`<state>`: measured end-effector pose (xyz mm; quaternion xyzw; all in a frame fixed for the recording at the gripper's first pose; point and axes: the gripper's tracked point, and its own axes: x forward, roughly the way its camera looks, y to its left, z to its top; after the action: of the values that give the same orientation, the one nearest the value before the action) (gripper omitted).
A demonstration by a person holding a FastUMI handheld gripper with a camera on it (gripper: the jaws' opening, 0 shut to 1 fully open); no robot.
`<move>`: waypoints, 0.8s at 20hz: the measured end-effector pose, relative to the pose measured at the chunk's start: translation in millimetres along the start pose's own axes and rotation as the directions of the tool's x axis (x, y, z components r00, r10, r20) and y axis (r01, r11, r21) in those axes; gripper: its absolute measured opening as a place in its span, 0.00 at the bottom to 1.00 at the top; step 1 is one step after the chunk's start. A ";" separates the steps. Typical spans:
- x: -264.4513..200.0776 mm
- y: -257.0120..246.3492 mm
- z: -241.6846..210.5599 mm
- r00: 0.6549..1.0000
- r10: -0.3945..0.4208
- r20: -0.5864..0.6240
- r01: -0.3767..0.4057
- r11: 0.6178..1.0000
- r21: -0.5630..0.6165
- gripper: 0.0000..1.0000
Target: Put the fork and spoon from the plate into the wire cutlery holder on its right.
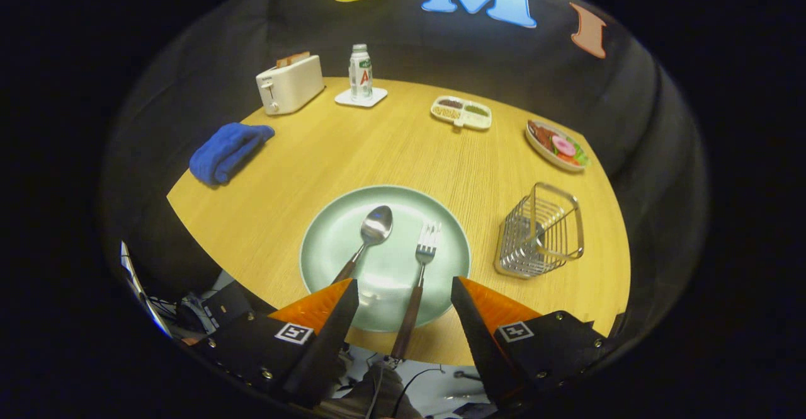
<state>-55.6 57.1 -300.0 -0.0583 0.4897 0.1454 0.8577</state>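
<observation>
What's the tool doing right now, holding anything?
Tool: open, holding nothing; the fork handle lies between its fingers, untouched.

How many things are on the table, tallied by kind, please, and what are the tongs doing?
Cutlery: 2, spoon and fork
Dishes: 3, plate, divided tray, food dish
Wire holder: 1
Toaster: 1
Bottle on coaster: 2
Blue towel: 1
Total: 10
Tongs open, holding nothing, fork handle between them.

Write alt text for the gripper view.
The open hand-held gripper hovers over a green plate holding a spoon and a fork, the fork's handle between its fingers. An empty wire cutlery holder stands right of the plate on the wooden table.
</observation>
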 end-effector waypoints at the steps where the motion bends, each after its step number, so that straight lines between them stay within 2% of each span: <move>1: 5.1 0.1 -4.5 1.000 0.006 -0.023 -0.006 1.000 0.015 0.91; 8: 26.3 -0.2 -19.9 0.990 0.005 -0.140 -0.006 1.000 -0.009 0.91; 15: 37.3 0.4 -21.3 0.980 -0.021 -0.197 0.008 0.998 -0.067 0.91; 16: 38.5 2.7 -23.0 0.977 -0.012 -0.214 -0.002 0.998 -0.064 0.87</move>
<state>-57.0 61.5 -344.7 -0.1024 0.5742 0.1516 0.7980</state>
